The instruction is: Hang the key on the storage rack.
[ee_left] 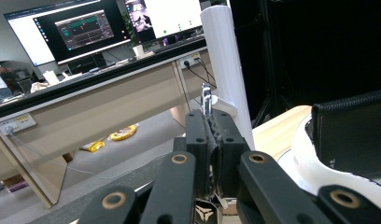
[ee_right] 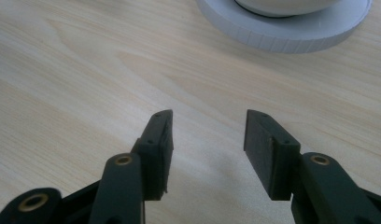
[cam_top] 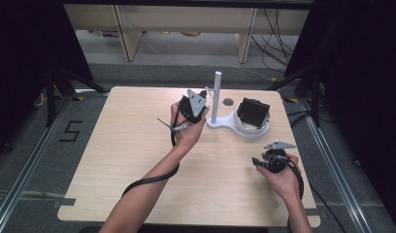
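A white stand (cam_top: 220, 122) sits at the table's far middle, with an upright post (cam_top: 217, 94) and a round dish (cam_top: 256, 130) that holds a black boxy piece (cam_top: 253, 112). My left gripper (cam_top: 200, 103) hovers just left of the post. In the left gripper view its jaws (ee_left: 209, 119) are shut on a small silvery metal piece (ee_left: 206, 99) that sticks up right in front of the post (ee_left: 226, 70). The dish (ee_left: 303, 161) and the black piece (ee_left: 354, 128) lie to the right. My right gripper (cam_top: 272, 156) rests near the table's front right, open (ee_right: 207, 128) and empty, facing the stand's base (ee_right: 282, 35).
A grey round hole (cam_top: 228, 102) marks the tabletop behind the stand. Bare wood spreads left and front (cam_top: 128, 160). Beyond the far edge stand desks (ee_left: 109, 107) with monitors (ee_left: 81, 28). Dark tripod legs (cam_top: 55, 87) flank the table, and cables trail from both grippers.
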The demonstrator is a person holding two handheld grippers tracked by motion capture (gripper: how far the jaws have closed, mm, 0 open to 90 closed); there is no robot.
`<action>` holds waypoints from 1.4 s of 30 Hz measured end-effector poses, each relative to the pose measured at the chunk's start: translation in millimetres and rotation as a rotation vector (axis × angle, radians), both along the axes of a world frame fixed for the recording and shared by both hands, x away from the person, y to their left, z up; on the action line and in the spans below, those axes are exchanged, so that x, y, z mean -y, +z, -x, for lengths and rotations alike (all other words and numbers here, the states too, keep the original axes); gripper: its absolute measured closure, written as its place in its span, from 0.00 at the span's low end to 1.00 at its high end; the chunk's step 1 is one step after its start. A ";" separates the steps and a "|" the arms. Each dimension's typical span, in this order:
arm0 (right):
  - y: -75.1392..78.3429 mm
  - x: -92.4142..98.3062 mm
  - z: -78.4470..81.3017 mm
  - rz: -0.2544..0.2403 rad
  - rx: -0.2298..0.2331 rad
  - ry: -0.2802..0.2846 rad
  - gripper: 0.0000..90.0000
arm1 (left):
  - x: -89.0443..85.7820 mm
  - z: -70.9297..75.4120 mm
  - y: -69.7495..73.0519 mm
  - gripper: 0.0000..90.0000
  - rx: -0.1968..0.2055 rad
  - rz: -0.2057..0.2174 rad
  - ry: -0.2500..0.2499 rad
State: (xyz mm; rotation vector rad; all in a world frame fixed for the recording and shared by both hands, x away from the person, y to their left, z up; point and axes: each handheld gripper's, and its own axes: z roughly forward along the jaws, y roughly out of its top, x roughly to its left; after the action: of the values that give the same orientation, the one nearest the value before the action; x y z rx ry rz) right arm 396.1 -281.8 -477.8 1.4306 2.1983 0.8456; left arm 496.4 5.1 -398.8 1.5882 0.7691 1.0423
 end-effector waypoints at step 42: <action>-4.1 3.8 -3.5 0.025 0.027 0.032 0.59 | 10.2 2.0 -1.8 0.90 0.013 -0.069 -0.004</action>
State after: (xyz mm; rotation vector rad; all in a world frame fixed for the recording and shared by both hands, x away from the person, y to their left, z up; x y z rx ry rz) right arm 399.6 -285.6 -481.9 1.3679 2.2098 0.8410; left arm 494.4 -5.0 -400.6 1.6390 0.7280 1.0854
